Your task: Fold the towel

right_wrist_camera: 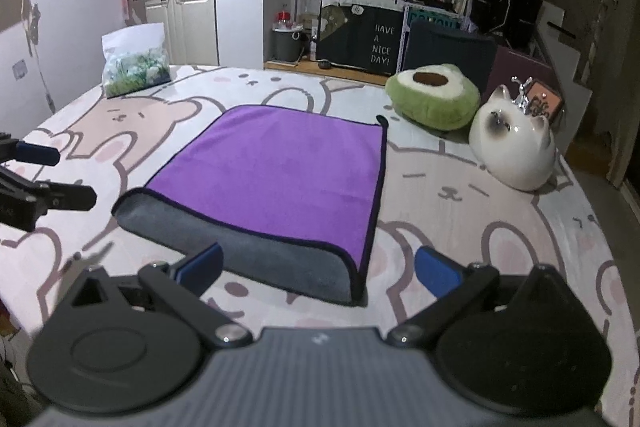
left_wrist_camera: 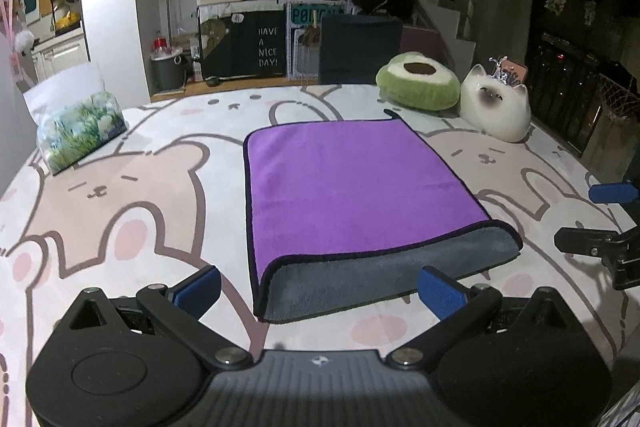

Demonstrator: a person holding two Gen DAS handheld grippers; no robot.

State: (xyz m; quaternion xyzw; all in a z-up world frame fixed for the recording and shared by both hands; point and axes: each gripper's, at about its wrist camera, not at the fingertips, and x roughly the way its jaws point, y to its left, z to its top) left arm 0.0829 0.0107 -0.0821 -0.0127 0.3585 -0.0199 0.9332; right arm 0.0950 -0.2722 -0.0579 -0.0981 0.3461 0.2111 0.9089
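A purple towel [left_wrist_camera: 348, 187] with a grey underside lies folded over on the cartoon-print table cover, its grey lower layer sticking out at the near edge. It also shows in the right wrist view [right_wrist_camera: 280, 175]. My left gripper [left_wrist_camera: 320, 291] is open and empty, just short of the towel's near grey edge. My right gripper [right_wrist_camera: 320, 271] is open and empty, near the towel's near right corner. The right gripper shows at the right edge of the left wrist view [left_wrist_camera: 600, 219]. The left gripper shows at the left edge of the right wrist view [right_wrist_camera: 52, 175].
A green avocado cushion [left_wrist_camera: 420, 79] and a white cat figure [left_wrist_camera: 496, 107] sit at the far right of the table. A plastic bag with a plant print [left_wrist_camera: 76, 123] stands at the far left. Shelves and cabinets are beyond the table.
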